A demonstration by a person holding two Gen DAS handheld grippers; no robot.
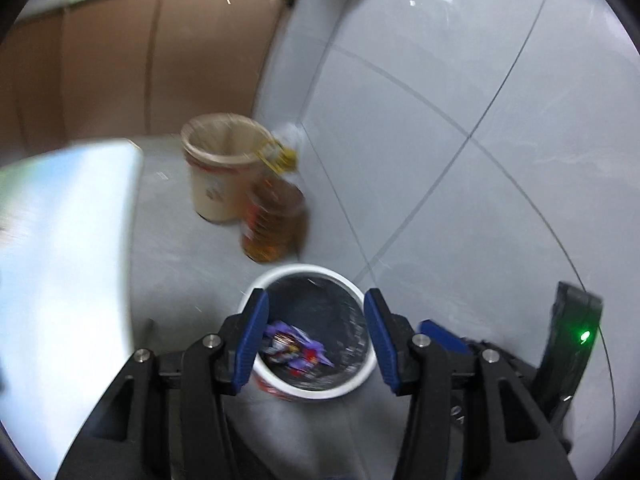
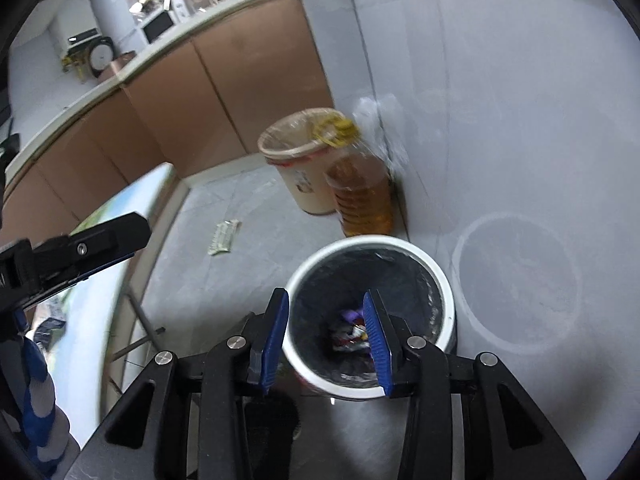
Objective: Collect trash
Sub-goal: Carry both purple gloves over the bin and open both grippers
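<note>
We hold both tongs over the white bin, which stands on the floor near a wall. The left tongs gape wide and empty above its mouth; the right tongs are also parted, holding nothing. The trash, crumpled purple wrappers, already lies at the bottom of the black liner. We judge such wrappers light, soft and slippery, best pinched at a crumpled fold. Farther off stand a beige bin and an amber oil bottle; a flat paper scrap lies on the floor to the left, likely thin and hard to lift, so best taken at a raised edge. Both wrists tilt steeply downward.
</note>
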